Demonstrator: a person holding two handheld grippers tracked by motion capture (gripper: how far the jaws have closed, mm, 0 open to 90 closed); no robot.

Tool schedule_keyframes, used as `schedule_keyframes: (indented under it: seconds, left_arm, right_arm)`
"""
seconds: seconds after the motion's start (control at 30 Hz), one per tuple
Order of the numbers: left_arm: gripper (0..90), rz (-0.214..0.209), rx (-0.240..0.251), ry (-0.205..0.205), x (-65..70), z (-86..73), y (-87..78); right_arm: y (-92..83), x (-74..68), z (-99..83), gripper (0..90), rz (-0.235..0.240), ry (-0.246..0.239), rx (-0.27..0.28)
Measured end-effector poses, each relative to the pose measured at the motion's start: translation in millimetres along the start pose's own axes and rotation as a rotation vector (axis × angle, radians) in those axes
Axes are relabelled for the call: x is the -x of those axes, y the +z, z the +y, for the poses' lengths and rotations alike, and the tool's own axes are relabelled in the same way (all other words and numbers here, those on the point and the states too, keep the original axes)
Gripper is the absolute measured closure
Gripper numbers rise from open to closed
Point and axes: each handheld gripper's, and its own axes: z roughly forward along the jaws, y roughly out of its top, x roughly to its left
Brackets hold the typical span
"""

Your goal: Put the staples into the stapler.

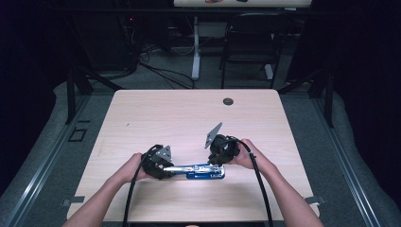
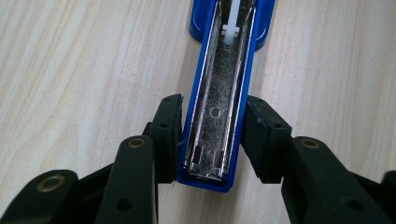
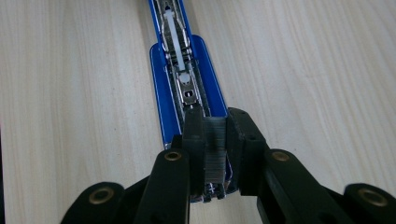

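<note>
No brand, label or writing can be read on anything here. The stapler (image 1: 201, 170) is blue and lies opened out flat on the pale wood worktop (image 1: 189, 118), near its front edge, between the person's two hands. Its long top arm points toward the left tongs (image 2: 212, 140), and in the left gripper view that arm shows a blue shell around a dull, scratched metal channel with two small slots at the near end. The left tongs grip this arm from both sides, their black pads pressed against the blue walls, closed only as far as its width.

In the right gripper view the wider blue base carries the metal magazine with a white plastic pusher rod along its middle. The right tongs (image 3: 215, 140) hover over the near end of the base, pinching a grey strip of staples (image 3: 215, 154) between their pads, closed tight on it.

The far end of the stapler is cut off at the top of both gripper views. The lower end of the staple strip is hidden between the jaws, so whether it touches the magazine cannot be told. In the high view the stapler is small and partly covered by the tongs.
</note>
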Motion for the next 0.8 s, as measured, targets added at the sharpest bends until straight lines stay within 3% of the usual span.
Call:
schedule_keyframes:
  seconds: [0.8]
  left_arm:
    - [59.8, -0.013, 0.007, -0.002, -2.4, -1.3, 1.2]
  right_arm:
    - [9.6, -1.3, -5.3, 78.8, 0.022, -0.051, -0.039]
